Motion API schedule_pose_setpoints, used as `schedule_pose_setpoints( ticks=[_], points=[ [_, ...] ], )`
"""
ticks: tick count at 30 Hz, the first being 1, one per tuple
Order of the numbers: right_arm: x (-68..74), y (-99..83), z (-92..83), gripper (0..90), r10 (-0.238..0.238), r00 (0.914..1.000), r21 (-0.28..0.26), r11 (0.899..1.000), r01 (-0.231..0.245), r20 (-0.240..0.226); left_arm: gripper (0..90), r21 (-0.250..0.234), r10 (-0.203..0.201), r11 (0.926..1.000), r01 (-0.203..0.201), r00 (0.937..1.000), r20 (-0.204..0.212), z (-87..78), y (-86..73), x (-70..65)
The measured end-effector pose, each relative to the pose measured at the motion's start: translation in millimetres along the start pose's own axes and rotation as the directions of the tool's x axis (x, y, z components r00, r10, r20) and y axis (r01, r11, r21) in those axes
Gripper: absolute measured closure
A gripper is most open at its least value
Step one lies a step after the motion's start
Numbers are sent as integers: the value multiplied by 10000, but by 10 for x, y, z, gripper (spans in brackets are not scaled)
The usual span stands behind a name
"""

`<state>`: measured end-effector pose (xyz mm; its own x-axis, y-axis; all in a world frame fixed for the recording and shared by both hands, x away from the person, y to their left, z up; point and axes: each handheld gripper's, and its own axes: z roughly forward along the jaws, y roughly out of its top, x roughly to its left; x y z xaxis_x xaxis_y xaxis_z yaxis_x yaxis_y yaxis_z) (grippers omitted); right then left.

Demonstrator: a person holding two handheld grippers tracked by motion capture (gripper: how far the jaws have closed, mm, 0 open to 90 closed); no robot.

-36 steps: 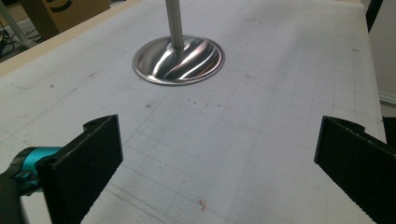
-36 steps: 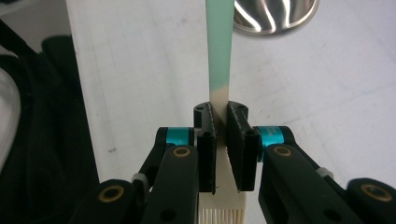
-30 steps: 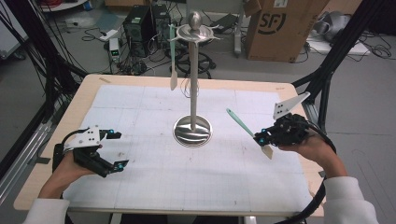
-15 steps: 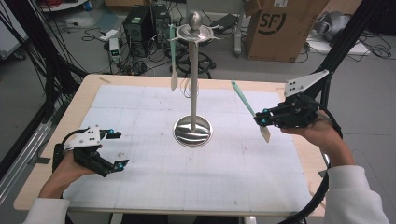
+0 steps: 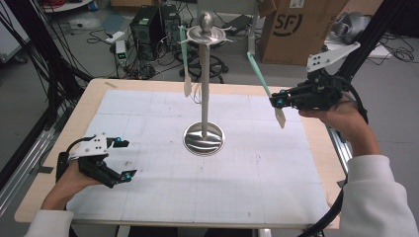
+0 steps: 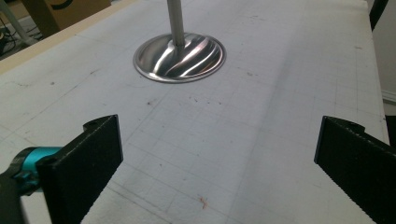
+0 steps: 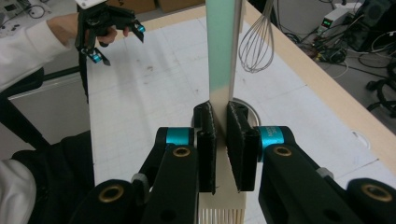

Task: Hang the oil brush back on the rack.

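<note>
Near the desk's front left corner, the left gripper [image 5: 122, 159] rests low over the white gridded mat [image 5: 148, 197], its jaws spread wide with nothing between them; in the left gripper view the two black jaws frame bare mat, with the stand's round metal base [image 6: 180, 57] farther ahead. At the middle of the desk [image 5: 54, 187] that base carries a tall metal stand [image 5: 204, 79] with a ball on top and a ring of hooks. Over the right edge of the desk, the right gripper [image 5: 277, 100] is held up in the air, its jaws pinching a mint-green and cream silicone brush [image 5: 265, 89] near its bristle end; the handle slants up toward the stand's top while the cream head points down. In the right gripper view the pads clamp the brush [image 7: 224, 70] on both flat sides. Toward the far edge, a matching green and cream utensil [image 5: 186, 61] hangs from a hook on the stand's left side, and a wire whisk [image 7: 256, 46] hangs beside the pole. Beyond the far edge, a cardboard box [image 5: 291, 29] stands on the floor.
</note>
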<state>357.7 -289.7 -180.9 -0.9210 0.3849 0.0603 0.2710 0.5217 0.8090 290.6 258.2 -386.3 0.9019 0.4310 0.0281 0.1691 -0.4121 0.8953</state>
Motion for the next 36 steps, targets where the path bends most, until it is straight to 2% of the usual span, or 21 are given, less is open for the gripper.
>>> schedule_pose_setpoints(
  ticks=[8,16,31,36],
  points=[
    [-50,169,59,825,-198,9998,42,9998,197,96,17,-93,-36,10000,36,10000,7,-9,-2,0],
    [-101,275,79,825,-218,9997,-237,9995,221,140,17,-113,-122,9999,122,9999,14,-16,-21,16],
    [-145,313,213,824,-143,9999,70,9999,143,62,17,-201,-135,9997,136,9999,42,-41,-25,25],
    [-168,324,287,824,-169,9999,27,9999,169,-15,17,-217,-163,9996,164,9999,29,-43,-25,23]
  ],
)
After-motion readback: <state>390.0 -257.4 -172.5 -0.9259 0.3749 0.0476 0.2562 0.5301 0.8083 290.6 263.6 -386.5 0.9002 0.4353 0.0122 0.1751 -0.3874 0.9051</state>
